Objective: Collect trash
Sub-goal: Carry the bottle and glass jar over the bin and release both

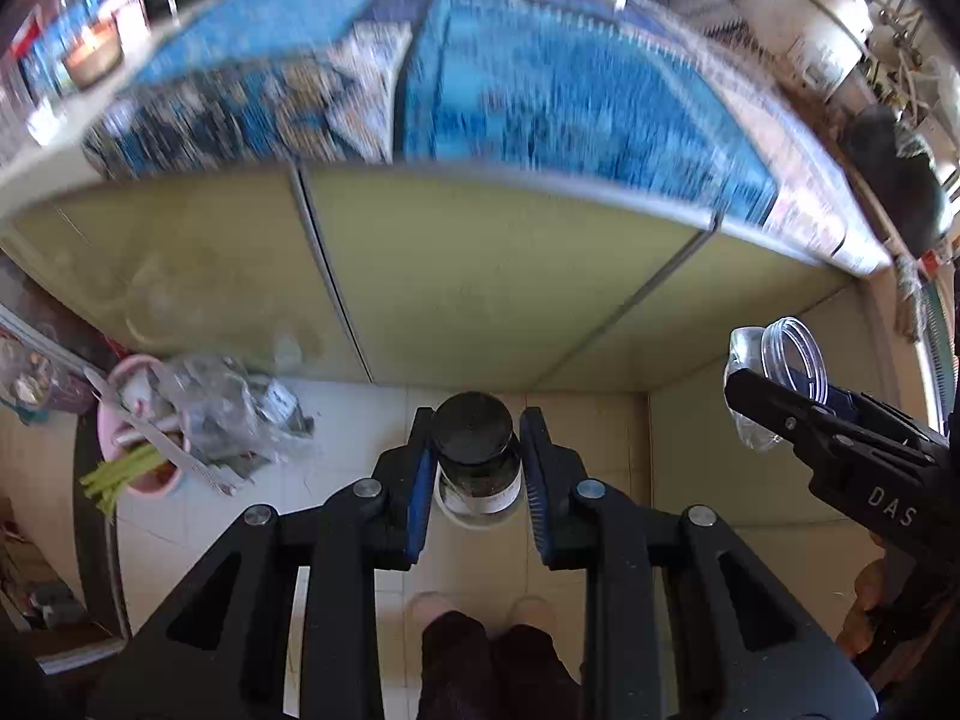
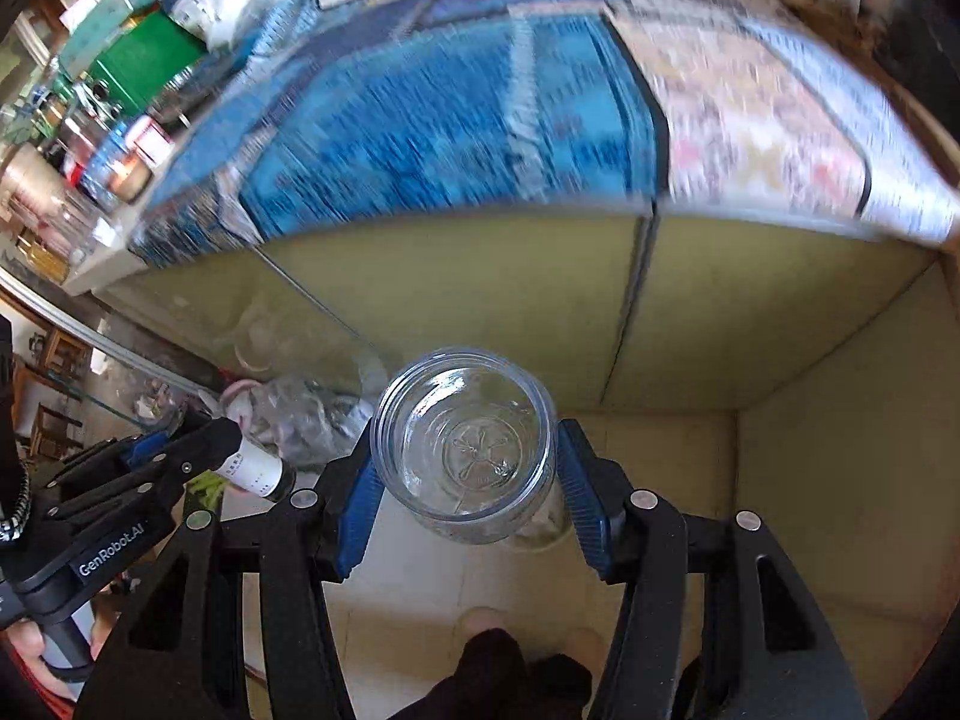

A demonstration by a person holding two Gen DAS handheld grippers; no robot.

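Left hand-held gripper [image 1: 474,468] clamps a dark bottle [image 1: 477,456]; right hand-held gripper [image 2: 468,468] grips an empty jar [image 2: 465,444]. The bin [image 1: 141,426], apparently full, waits at nine o'clock; neither dropped yet.

I have a small dark bottle [image 1: 476,461] with a black cap and a white label, seen cap-end toward my left camera, sitting between the blue pads, which look to be touching its sides. In the right view it [image 2: 255,471] lies nearly level, cap pointing right. The clear glass jar [image 2: 465,444] has no lid; its threaded mouth faces my right camera and I see down to an embossed base. It looks empty, though glare makes that uncertain. Both are held above the pale tiled floor.
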